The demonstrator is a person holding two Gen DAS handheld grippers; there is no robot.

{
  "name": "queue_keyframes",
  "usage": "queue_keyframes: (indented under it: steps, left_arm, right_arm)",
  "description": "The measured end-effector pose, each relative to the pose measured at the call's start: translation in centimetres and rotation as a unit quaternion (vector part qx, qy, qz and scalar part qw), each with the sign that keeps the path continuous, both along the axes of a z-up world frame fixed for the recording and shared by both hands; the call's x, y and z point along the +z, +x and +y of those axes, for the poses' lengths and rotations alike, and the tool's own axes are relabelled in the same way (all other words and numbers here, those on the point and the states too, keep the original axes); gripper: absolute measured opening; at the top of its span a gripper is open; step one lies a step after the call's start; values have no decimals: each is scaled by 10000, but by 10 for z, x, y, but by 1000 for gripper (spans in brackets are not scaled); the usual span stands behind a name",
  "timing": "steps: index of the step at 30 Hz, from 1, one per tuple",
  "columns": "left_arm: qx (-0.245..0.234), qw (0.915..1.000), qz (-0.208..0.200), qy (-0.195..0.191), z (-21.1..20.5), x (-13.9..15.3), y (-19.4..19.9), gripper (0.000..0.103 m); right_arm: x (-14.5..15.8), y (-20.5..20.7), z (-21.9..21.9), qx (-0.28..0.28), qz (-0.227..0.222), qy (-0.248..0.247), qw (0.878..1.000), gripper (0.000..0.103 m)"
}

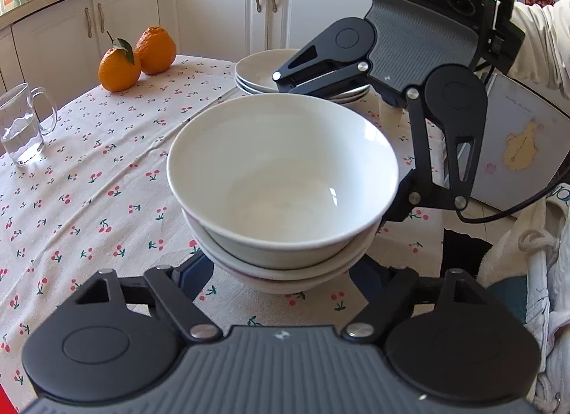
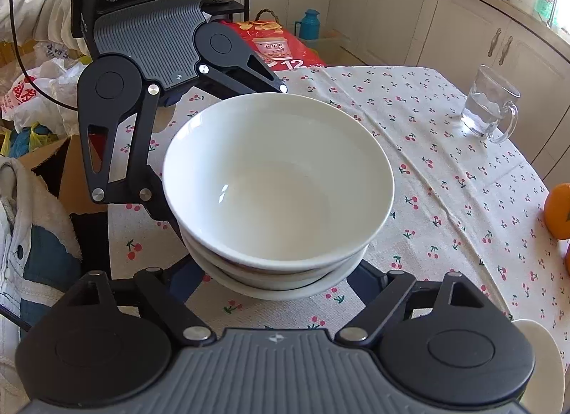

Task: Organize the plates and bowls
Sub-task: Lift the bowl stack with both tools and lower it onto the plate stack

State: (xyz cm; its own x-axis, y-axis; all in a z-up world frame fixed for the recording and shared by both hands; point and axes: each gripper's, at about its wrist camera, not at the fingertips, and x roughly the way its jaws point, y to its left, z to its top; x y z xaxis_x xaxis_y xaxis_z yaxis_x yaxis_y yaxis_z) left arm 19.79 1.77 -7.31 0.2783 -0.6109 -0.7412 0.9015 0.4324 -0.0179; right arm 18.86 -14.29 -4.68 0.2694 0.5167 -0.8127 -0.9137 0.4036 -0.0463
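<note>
A stack of three white bowls (image 1: 281, 179) stands on the cherry-print tablecloth (image 1: 89, 182); it also shows in the right wrist view (image 2: 278, 179). My left gripper (image 1: 281, 271) is spread wide, its fingers on either side of the stack's base, fingertips hidden under the bowls. My right gripper (image 2: 281, 271) is spread the same way around the stack from the opposite side. Whether the fingers touch the bowls cannot be told. A stack of white plates (image 1: 256, 72) sits behind the bowls, partly hidden by the right gripper's body (image 1: 420, 40).
Two oranges (image 1: 135, 57) and a glass mug of water (image 1: 21, 125) stand on the table; the mug also shows in the right wrist view (image 2: 488, 107). A red carton (image 2: 281, 43) and bags lie beyond the table edge. White cabinets (image 1: 213, 8) stand behind.
</note>
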Motion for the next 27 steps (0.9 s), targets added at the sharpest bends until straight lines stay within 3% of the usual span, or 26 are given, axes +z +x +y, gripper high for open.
queue_keyframes:
  steps: [17, 27]
  left_arm:
    - [44, 9999, 86, 72, -5, 5, -5, 82]
    - [62, 9999, -82, 99, -33, 29, -23, 82]
  right_arm:
    - [1, 5, -3, 21, 218, 91, 9997, 89]
    - [21, -12, -26, 42, 101, 230, 9997, 89]
